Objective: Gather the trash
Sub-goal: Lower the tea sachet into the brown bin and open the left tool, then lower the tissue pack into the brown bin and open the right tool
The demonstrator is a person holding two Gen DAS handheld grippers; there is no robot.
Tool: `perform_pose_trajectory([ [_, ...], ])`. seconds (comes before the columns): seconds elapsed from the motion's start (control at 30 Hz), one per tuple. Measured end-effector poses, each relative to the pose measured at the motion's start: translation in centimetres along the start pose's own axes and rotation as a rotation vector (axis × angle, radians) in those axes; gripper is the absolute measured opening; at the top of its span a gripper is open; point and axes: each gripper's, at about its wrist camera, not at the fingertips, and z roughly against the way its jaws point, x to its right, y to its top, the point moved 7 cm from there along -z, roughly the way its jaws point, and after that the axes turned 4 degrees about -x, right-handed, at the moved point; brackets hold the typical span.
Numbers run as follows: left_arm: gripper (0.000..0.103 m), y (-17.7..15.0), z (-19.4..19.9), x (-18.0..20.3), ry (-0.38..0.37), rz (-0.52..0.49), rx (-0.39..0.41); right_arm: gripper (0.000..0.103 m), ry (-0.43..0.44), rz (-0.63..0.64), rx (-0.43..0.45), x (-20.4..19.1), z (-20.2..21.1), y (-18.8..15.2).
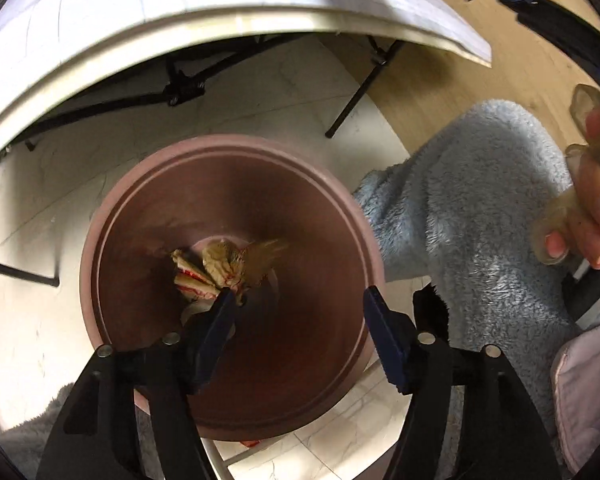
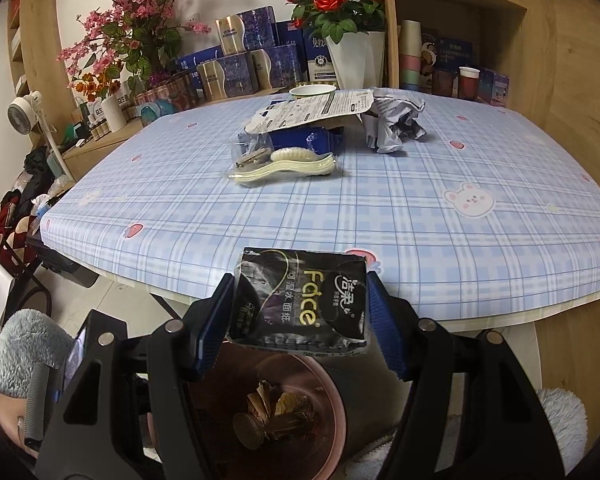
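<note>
Blue pads of the left gripper (image 1: pixel 300 312) stood apart, released, pointing down into the brown bin (image 1: pixel 352 248), where crumpled wrappers (image 1: pixel 220 268) lay at the bottom and a blurred scrap (image 1: pixel 266 256) showed beside them, nothing between the fingers. Over the same bin (image 2: pixel 332 408), the right gripper (image 2: pixel 300 312) was clenched on a black tissue pack (image 2: pixel 300 300) at the near edge of the checked table (image 2: pixel 420 208). More trash lay well back on it: a plastic bag (image 2: pixel 284 164) and crumpled paper (image 2: pixel 396 124).
</note>
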Motion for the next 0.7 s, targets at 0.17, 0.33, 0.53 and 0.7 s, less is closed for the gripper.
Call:
perform_pose_trajectory([
  [0.17,0.075,0.3,1.5,-0.5,0.021,0.032,0.064,0.065,-0.006,0.003,-0.002,0.0,0.0,-0.1],
  [0.33,0.079,0.6,5.1,-2.3,0.056,0.125,0.192,0.065,-0.009,0.024,-0.014,-0.4,-0.1,-0.6],
  [0.53,0.085,0.3,10.8,-4.4,0.113,0.241,0.395,0.065,0.008,0.106,-0.048,-2.6,-0.8,-1.8],
  [0.7,0.085,-0.6,13.5,-7.7,0.167,0.407,0.486,0.065,0.031,0.198,-0.121,-4.6,-2.3,-3.5],
])
